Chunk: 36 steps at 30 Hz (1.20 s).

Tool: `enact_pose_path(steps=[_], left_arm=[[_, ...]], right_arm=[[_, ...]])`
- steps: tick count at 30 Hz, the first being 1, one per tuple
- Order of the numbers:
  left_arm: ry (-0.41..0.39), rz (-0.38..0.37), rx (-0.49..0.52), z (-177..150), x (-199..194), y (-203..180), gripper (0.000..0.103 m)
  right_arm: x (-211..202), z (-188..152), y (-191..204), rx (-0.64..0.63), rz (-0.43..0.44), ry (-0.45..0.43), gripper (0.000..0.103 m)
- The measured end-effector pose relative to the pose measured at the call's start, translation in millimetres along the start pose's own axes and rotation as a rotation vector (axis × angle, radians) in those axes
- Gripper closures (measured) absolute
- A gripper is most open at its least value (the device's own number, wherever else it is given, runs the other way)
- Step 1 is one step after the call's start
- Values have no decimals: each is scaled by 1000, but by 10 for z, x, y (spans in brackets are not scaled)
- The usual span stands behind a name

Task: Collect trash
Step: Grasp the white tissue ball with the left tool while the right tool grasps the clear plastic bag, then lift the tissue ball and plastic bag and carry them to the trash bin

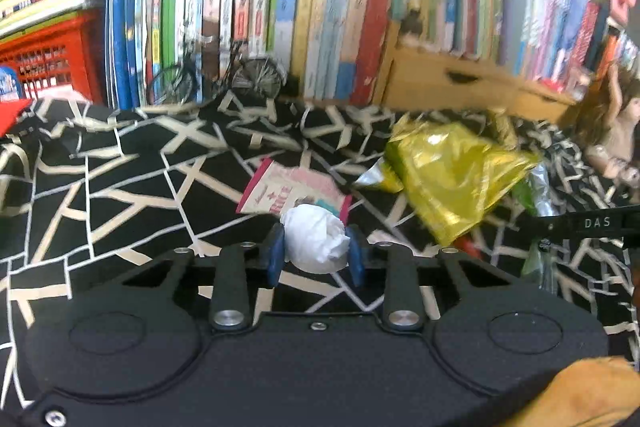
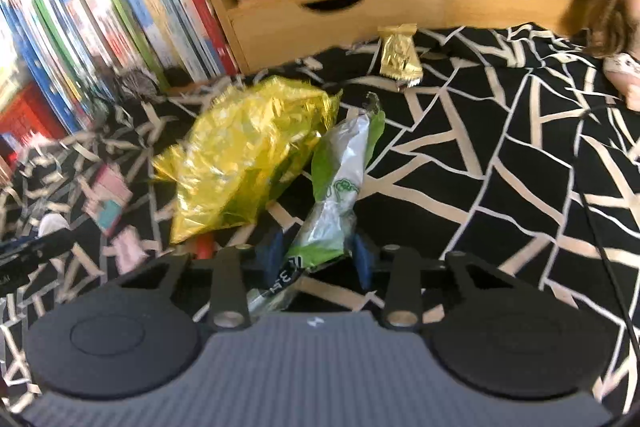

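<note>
Both hand-held grippers were closed on rubbish over the black cloth with cream crackle lines (image 1: 120,163). On the left gripper (image 1: 315,254), the blue pads (image 1: 276,251) pressed either side of a crumpled white tissue ball (image 1: 316,239), which sat just in front of a flat pink-and-cream paper packet (image 1: 296,193) lying on the cloth. On the right gripper (image 2: 318,255), the jaws stood narrowed around the lower end of a crinkled green-and-silver foil snack wrapper (image 2: 340,187), which rose away from the fingers; its left pad was against the foil, while contact on the other side was harder to make out.

Beside that wrapper lay a crumpled yellow cellophane bag (image 2: 244,155), and farther back, near the wooden drawer unit (image 2: 340,11) under the books, a small gold foil sachet (image 2: 398,57).

All of this looked nearly weightless. The tissue would likely squash and stay put, so a grip across its middle should do. The foil wrapper seemed slick and springy, best pinched at a flattened end. The yellow bag was probably loose and crackly, and a bunched fold would likely offer the surest hold.
</note>
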<state>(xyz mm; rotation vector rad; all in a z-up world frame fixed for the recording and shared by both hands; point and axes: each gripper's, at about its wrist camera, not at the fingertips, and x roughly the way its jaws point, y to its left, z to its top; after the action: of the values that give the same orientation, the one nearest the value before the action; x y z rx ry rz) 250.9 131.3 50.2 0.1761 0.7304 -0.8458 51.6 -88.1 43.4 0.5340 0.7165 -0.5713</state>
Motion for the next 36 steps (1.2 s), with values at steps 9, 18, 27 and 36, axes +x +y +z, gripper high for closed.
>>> enact_pose_path(steps=[9, 18, 27, 36], left_arm=[[-53, -58, 82, -12, -647, -212, 73], [-72, -21, 115, -336, -1393, -180, 73], [-90, 24, 79, -764, -1999, 9, 73], [-94, 44, 71, -1210, -2547, 221, 73]], right_arm=[[-687, -179, 2, 34, 78, -104, 61], [-1333, -492, 216, -16, 123, -166, 60], [-1798, -933, 534, -64, 172, -179, 60], [-2180, -1311, 759, -111, 192, -192, 60]])
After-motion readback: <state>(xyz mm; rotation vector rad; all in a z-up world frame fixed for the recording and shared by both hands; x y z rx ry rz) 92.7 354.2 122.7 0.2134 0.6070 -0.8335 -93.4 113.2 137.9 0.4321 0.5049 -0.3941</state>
